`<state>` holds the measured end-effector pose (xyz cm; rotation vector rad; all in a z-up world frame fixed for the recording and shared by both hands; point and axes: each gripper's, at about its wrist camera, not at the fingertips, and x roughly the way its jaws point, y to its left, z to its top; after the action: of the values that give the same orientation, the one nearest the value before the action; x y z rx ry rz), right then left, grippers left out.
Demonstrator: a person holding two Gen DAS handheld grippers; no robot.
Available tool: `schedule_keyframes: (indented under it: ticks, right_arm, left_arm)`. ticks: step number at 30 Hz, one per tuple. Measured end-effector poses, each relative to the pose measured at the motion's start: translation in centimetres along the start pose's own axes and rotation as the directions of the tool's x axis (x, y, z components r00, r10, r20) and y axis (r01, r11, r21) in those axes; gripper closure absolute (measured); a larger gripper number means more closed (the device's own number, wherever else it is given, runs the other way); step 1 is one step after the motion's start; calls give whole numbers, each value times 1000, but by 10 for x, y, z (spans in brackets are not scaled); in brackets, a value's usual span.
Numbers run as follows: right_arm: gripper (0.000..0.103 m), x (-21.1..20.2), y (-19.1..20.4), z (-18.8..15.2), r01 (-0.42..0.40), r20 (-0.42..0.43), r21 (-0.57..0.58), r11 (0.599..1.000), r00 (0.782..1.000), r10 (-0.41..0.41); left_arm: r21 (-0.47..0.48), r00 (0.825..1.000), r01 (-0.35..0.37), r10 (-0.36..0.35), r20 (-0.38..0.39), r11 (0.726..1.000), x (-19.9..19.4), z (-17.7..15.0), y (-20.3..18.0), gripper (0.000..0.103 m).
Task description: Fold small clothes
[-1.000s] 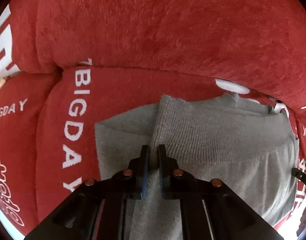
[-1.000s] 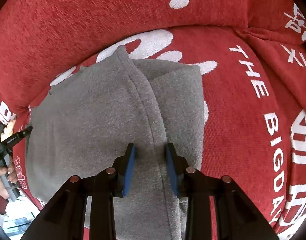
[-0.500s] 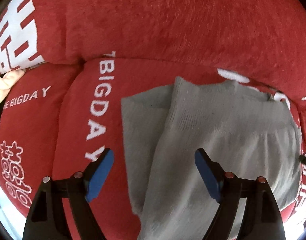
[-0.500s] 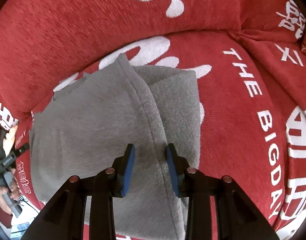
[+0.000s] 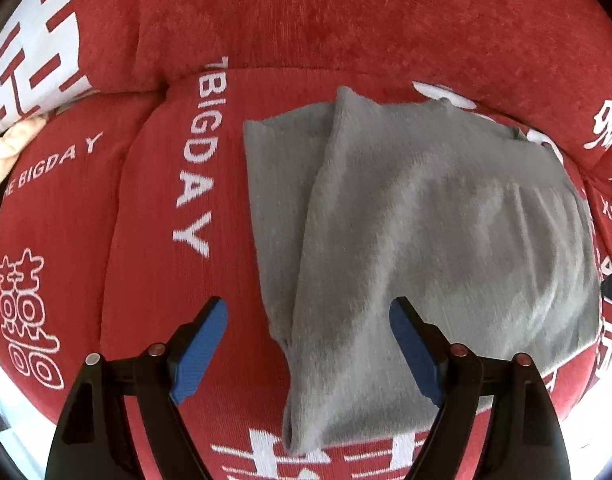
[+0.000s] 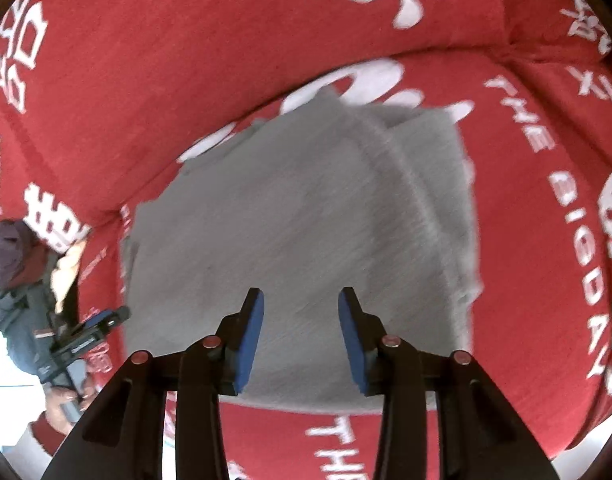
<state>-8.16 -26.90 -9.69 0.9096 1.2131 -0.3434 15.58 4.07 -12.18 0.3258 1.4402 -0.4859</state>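
A grey knitted garment [image 5: 425, 240] lies folded on a red sofa cushion [image 5: 146, 264], one layer lapped over another with a narrower strip showing along its left side. My left gripper [image 5: 307, 326] hangs above its near left edge, wide open, nothing between the blue pads. In the right wrist view the same grey garment [image 6: 306, 232] fills the middle, blurred by motion. My right gripper [image 6: 301, 320] is above its near edge, jaws opening, with nothing pressed between them. The left gripper [image 6: 86, 334] also shows at the far left, held by a hand.
The red sofa's backrest [image 5: 306, 20] rises behind the garment, printed with white letters and characters. A seam between seat cushions [image 5: 118, 184] runs to the left. A person's hand and sleeve [image 6: 54, 400] sit at the left rim. Pale floor [image 5: 10, 420] shows past the front edge.
My left gripper let go of the grey fold, opened wide and lifted away. My right gripper rose and pulled back from the garment, its jaws spreading a little. The garment now lies flat.
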Motion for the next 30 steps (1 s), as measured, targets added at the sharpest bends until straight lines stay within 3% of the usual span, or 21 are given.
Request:
schedule_keyframes:
  ticks: [8, 12, 16, 20, 24, 27, 30]
  right_arm:
    - [60, 27, 34, -36, -78, -103, -12, 997, 992, 76]
    - [60, 47, 46, -50, -133, -150, 27, 991, 979, 136]
    - [60, 68, 60, -65, -191, -208, 59, 980, 958, 200]
    - [59, 97, 72, -85, -255, -272, 125, 959, 920, 281]
    - [58, 122, 69, -103, -321, -267, 276, 906, 880, 393]
    - [57, 141, 67, -111, -367, -227, 380, 849, 852, 471]
    - [57, 155, 64, -116, -396, -185, 439, 806, 838, 513]
  left_arm:
    - [-28, 999, 44, -44, -12, 999, -9, -22, 10, 19]
    - [-92, 996, 82, -85, -32, 992, -11, -38, 25, 19]
    - [-186, 987, 139, -150, -50, 973, -9, -56, 44, 19]
    - [-245, 981, 170, -189, -54, 954, -10, -75, 56, 19]
    - [-318, 958, 257, -285, -44, 912, -9, -91, 65, 19]
    - [-398, 923, 346, -385, -20, 850, -2, -103, 69, 19]
    - [-441, 901, 385, -434, -10, 810, 7, -110, 65, 19]
